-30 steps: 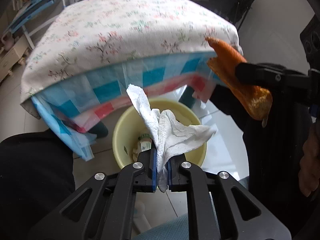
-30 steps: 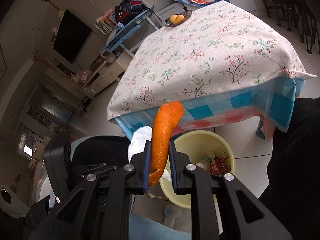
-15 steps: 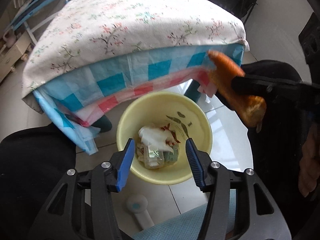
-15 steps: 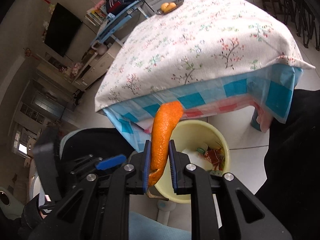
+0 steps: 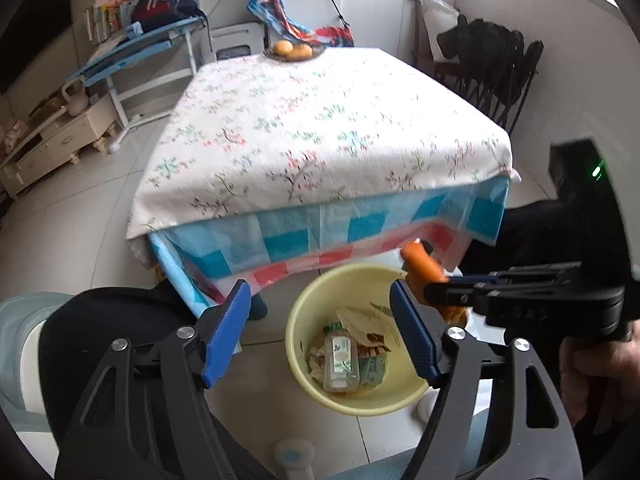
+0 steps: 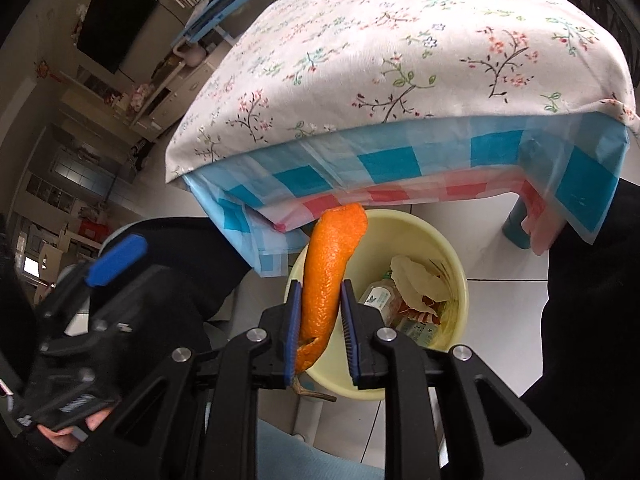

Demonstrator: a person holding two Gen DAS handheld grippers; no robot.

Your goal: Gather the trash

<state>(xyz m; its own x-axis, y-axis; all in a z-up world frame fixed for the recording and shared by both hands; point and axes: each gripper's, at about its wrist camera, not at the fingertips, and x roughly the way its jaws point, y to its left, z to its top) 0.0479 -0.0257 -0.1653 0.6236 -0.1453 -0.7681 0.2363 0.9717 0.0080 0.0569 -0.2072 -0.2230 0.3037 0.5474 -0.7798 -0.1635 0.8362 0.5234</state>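
Note:
A yellow bin (image 5: pixel 298 322) stands on the floor under the table's near edge; it also shows in the right wrist view (image 6: pixel 460 276). It holds a small bottle (image 5: pixel 340 360), wrappers and crumpled paper. My left gripper (image 5: pixel 320 326) is open and empty above the bin's left side. My right gripper (image 6: pixel 320 312) is shut on a long orange peel (image 6: pixel 330 264) and holds it above the bin's near-left rim. The peel also shows in the left wrist view (image 5: pixel 424 266), over the bin's right rim.
A table (image 5: pixel 320 128) with a floral cloth over a blue and red checked cloth stands just beyond the bin. A plate of fruit (image 5: pixel 292 51) sits at its far edge. Dark chairs (image 5: pixel 488 64) stand at the right. My legs flank the bin.
My left gripper opened and dropped the white tissue into the bin, then drew back and up. My right gripper moved the orange peel lower, over the bin.

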